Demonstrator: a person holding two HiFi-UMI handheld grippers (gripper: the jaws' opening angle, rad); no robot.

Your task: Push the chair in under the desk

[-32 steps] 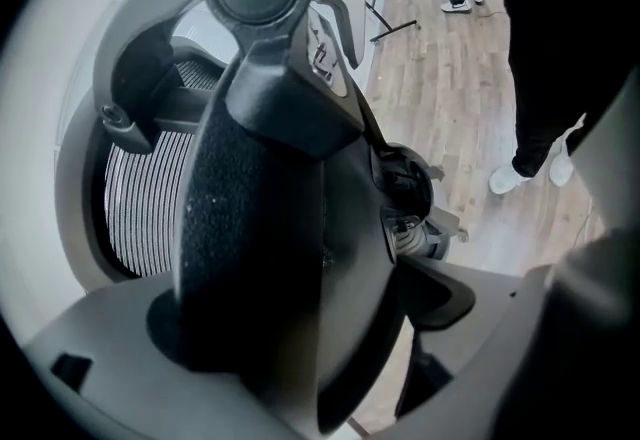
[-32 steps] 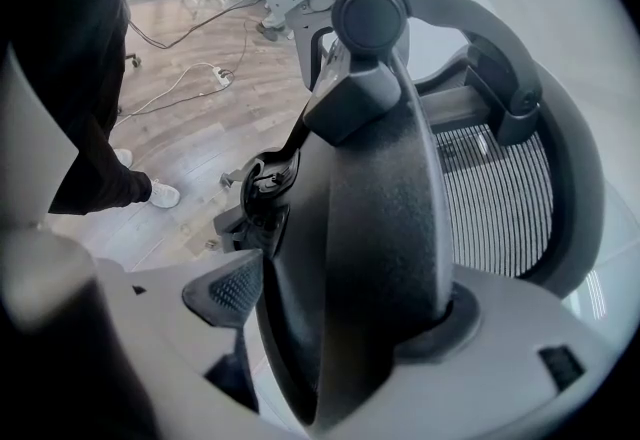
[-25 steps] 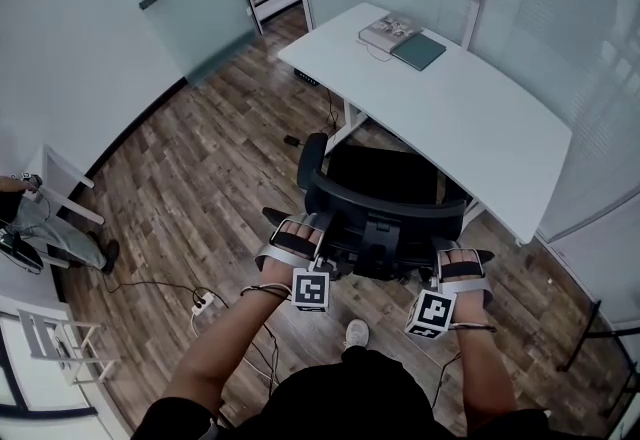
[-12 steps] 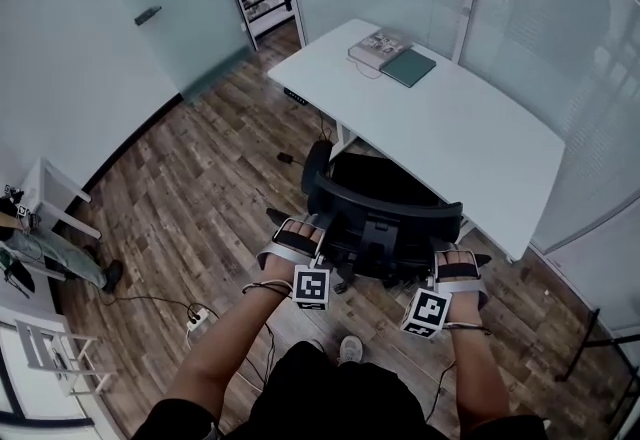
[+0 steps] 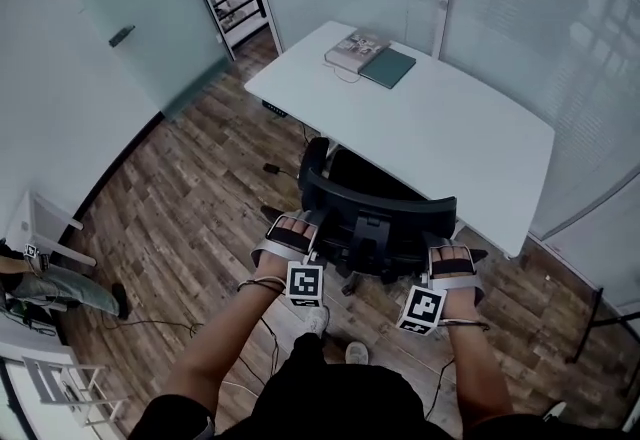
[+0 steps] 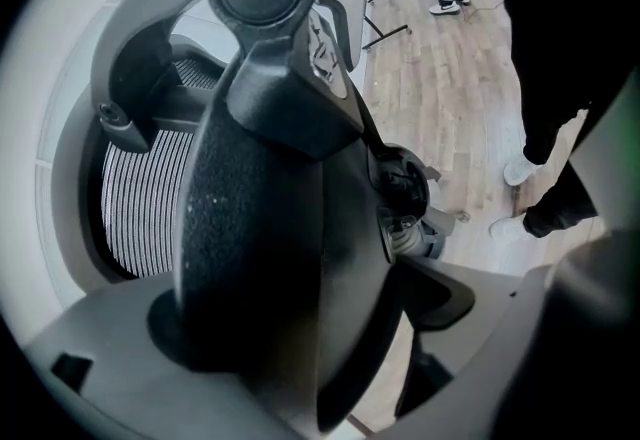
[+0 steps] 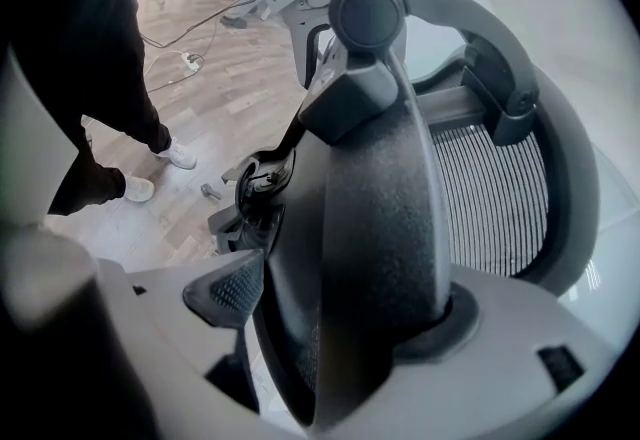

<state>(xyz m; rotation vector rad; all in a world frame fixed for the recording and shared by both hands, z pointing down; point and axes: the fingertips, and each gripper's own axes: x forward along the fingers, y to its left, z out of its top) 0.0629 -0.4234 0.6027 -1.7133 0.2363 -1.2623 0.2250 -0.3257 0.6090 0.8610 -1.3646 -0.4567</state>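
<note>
A black mesh-backed office chair (image 5: 380, 203) stands at the near edge of the white desk (image 5: 470, 143), its seat partly under the top. My left gripper (image 5: 290, 236) is at the left end of the backrest's top rim, my right gripper (image 5: 452, 260) at the right end. In the left gripper view the padded backrest rim (image 6: 260, 228) fills the space between the jaws of the left gripper (image 6: 300, 338), which are closed on it. The right gripper view shows the same rim (image 7: 385, 228) clamped in the right gripper (image 7: 340, 338).
A book (image 5: 355, 50) and a green notebook (image 5: 388, 68) lie at the desk's far end. Glass walls run behind and right of the desk. A cable (image 5: 150, 323) trails on the wood floor at left, near a seated person (image 5: 50, 286) and a white chair (image 5: 55, 383).
The chair has rolled forward toward the desk with both grippers on its backrest, and more of the seat is under the top. The person has stepped forward behind it.
</note>
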